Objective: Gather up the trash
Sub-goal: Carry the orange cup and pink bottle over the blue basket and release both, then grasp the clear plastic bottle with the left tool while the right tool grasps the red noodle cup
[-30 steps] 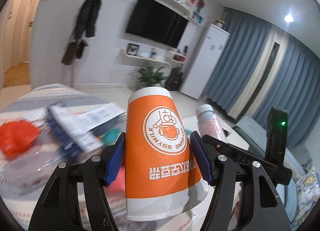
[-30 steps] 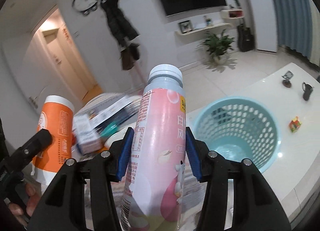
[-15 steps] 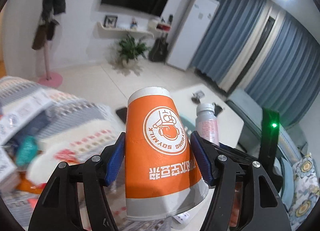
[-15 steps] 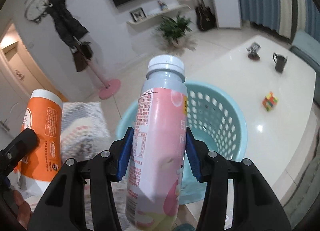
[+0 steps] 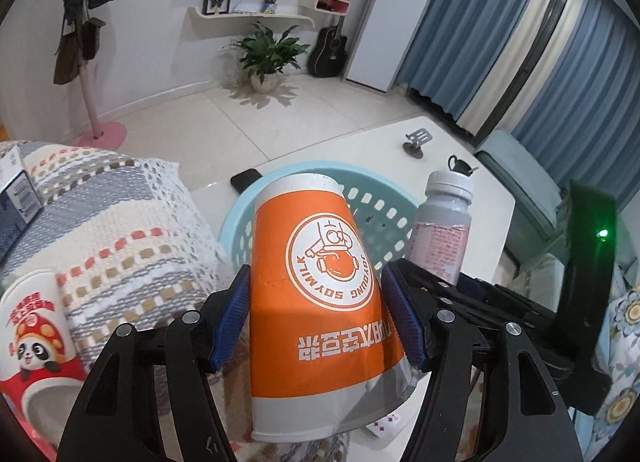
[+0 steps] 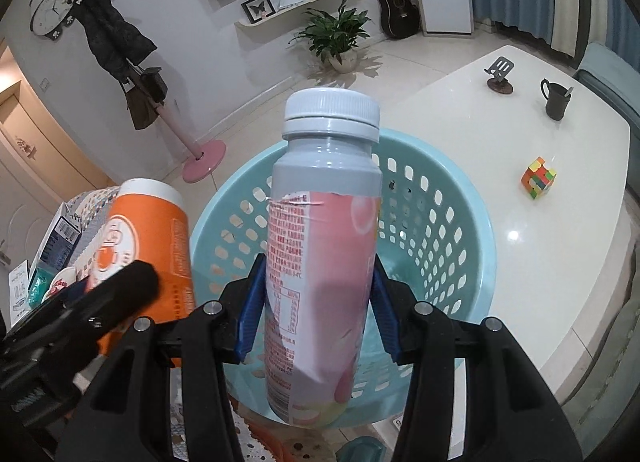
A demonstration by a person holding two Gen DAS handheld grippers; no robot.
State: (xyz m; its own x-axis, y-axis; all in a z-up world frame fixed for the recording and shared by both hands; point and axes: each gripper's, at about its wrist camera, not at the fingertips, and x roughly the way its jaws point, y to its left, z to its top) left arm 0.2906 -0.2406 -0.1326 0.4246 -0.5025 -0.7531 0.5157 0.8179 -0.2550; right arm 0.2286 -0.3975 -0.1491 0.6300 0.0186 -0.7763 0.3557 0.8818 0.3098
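Note:
My left gripper (image 5: pixel 320 314) is shut on an upside-down orange paper cup (image 5: pixel 320 302) with a soy milk logo. It hangs just before the near rim of a light blue perforated basket (image 5: pixel 372 202). My right gripper (image 6: pixel 316 306) is shut on a pink-labelled bottle (image 6: pixel 320 254) with a pale cap, held upright over the basket (image 6: pixel 440 230), which stands on a white table (image 6: pixel 540 150). The orange cup (image 6: pixel 148 230) and the left gripper's black body show at the left of the right wrist view. The bottle (image 5: pixel 444 230) shows to the right of the cup in the left wrist view.
A knitted striped cloth (image 5: pixel 112 222) covers the surface on the left, with a red and white panda cup (image 5: pixel 32 342) and a blue box (image 5: pixel 16 198) on it. On the table are a dark phone (image 5: pixel 245 180), a colour cube (image 6: pixel 538 178), a black mug (image 6: pixel 556 100) and a small stand (image 6: pixel 500 76).
Both grippers have swung right and tipped downward, from over the cluttered cloth to the blue basket. The cup and the bottle have stayed in their grips.

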